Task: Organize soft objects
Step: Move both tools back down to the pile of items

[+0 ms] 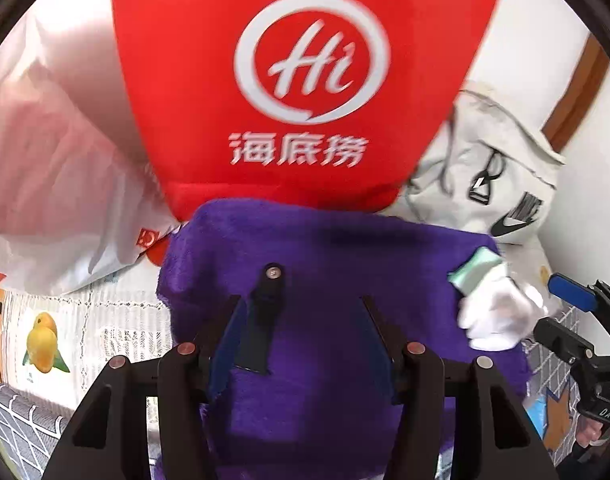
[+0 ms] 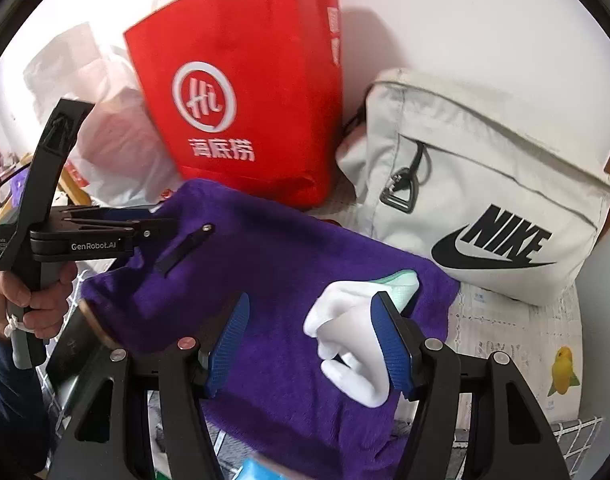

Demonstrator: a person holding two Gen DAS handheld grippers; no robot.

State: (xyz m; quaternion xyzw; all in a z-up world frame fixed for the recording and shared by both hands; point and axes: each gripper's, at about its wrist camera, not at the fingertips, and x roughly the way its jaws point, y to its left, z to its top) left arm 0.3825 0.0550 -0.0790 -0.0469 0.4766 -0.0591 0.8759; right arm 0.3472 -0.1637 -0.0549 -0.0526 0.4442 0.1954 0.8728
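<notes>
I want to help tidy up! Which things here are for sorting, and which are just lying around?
For the job:
- purple towel
- white sock
- the left tongs and right tongs

Just lying about:
- red bag
- Nike bag
- clear plastic bag

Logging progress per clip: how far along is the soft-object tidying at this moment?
Early, judging by the layout. Done: nothing looks stowed; the red bag and grey Nike bag stand behind, contents unseen. In hand: the left gripper is open over the purple towel, and the right gripper is open beside the white sock lying on it. Left: gripping and putting away both.
</notes>
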